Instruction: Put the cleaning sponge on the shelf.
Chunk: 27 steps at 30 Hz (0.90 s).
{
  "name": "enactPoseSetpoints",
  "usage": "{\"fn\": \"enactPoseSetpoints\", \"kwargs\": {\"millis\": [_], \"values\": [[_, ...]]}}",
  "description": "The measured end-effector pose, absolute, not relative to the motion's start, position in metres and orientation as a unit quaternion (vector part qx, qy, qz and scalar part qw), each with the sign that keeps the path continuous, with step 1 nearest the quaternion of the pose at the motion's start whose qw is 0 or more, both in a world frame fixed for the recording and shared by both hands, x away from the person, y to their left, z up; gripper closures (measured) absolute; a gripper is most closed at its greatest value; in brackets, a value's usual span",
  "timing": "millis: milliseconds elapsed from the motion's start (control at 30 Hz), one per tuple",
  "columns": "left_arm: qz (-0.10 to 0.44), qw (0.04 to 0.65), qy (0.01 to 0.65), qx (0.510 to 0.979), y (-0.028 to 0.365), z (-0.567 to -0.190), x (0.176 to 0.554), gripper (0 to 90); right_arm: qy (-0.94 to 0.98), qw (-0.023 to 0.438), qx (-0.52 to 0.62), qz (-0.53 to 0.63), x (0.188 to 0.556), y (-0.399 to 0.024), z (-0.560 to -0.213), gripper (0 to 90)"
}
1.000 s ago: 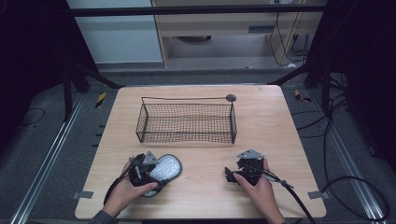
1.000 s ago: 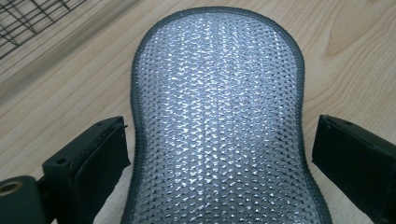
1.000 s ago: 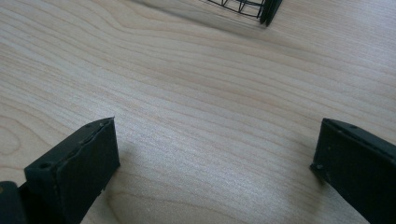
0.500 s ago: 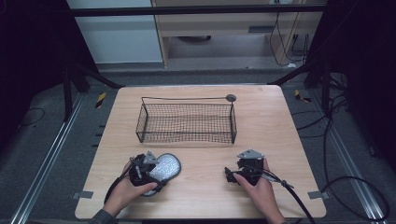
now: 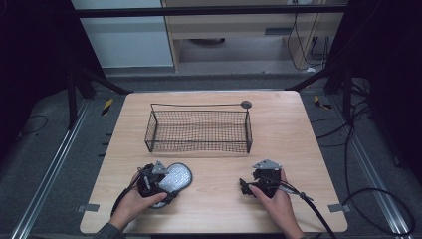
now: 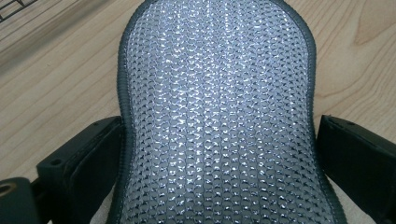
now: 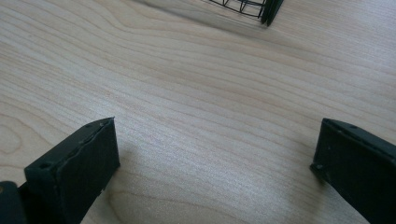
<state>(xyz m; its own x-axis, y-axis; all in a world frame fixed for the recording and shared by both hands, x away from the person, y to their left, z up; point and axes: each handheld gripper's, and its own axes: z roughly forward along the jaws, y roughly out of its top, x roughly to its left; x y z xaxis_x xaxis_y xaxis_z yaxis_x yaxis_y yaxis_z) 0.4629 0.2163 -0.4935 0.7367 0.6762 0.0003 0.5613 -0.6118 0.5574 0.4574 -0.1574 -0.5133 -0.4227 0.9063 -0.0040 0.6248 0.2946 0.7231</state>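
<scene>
High view: a wooden worktop [image 5: 298, 149] with a wire basket [image 5: 199, 130] at 12 o'clock. The left claw [image 5: 161, 183] sits at 7 o'clock around a silvery mesh pad [image 5: 174, 177]. The right claw [image 5: 245, 186], at 5 o'clock, has bare wood around it.

Left gripper view: the pad [image 6: 219, 116] lies between the jaws; contact is unclear, its near end cut off.

Right gripper view: jaws wide apart, holding nothing; a basket corner [image 7: 252, 8] at 1 o'clock.

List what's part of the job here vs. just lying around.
In play:
- grey silver-mesh oval pad with dark trim, between the left gripper jaws
- black wire-mesh basket, the likely place to put it
- right gripper, jaws open, nothing between them

Lying about:
- yellow-black tools on the floor
- loose black cables
</scene>
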Motion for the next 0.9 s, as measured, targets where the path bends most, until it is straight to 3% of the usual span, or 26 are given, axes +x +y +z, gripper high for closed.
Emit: {"fn": "enactPoseSetpoints", "kwargs": {"millis": [900], "values": [[0.114,0.257,0.324,0.903,0.2162,-0.4856,0.4621,9.4,0.777,0.212,0.492,0.331,0.4572,-0.1574,-0.5132,0.4]]}}
